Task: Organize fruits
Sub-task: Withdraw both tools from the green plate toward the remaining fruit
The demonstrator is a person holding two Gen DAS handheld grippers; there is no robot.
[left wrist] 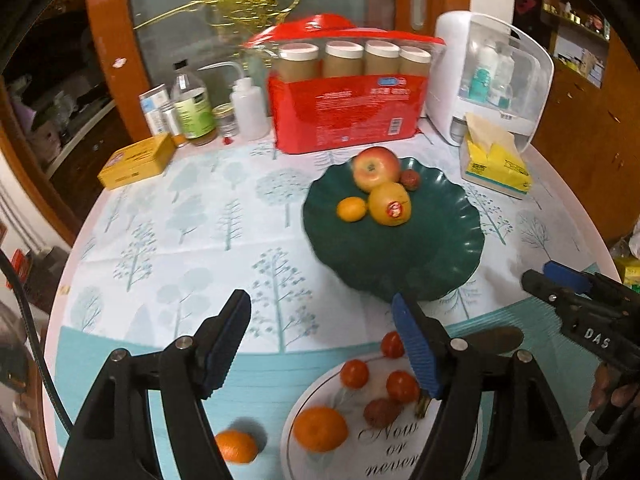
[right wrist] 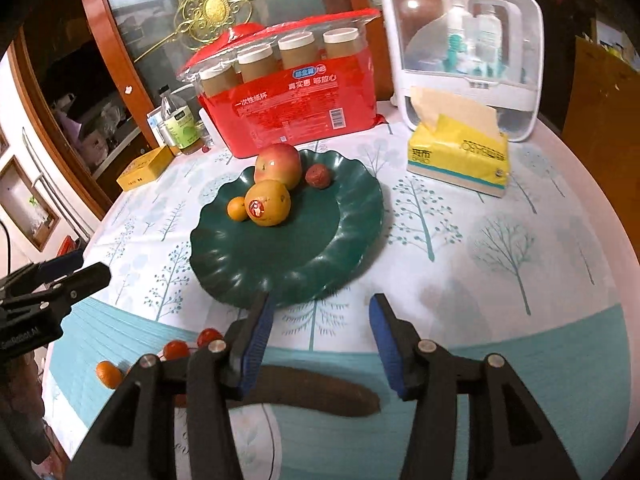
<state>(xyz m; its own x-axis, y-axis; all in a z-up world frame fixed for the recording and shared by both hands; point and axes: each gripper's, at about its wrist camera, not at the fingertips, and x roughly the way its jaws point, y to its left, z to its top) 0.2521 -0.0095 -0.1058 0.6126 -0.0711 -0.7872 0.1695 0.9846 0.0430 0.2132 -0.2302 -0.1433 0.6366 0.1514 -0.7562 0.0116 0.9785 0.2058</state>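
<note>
On green plate (right wrist: 288,256): apple (right wrist: 278,165), orange (right wrist: 267,202), kumquat (right wrist: 237,208), lychee (right wrist: 319,176) clustered at far side. White plate (left wrist: 304,412) nearer: tomatoes (left wrist: 354,373), tangerine (left wrist: 320,429). Second tangerine (left wrist: 236,446) lying on cloth beside it. Left gripper (left wrist: 320,340) and right gripper (right wrist: 320,340) both held apart-jawed, nothing between pads.

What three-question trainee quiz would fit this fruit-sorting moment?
1. How many fruits lie on the green plate?
2. True or false: the left gripper holds a tomato.
3. Where is the loose orange? A) on the green plate B) on the tablecloth beside the white plate C) on the tissue box

Key
1. Four: an apple, a stickered orange fruit, a small orange one and a small dark red one.
2. False: its jaws are open and empty.
3. B
</note>
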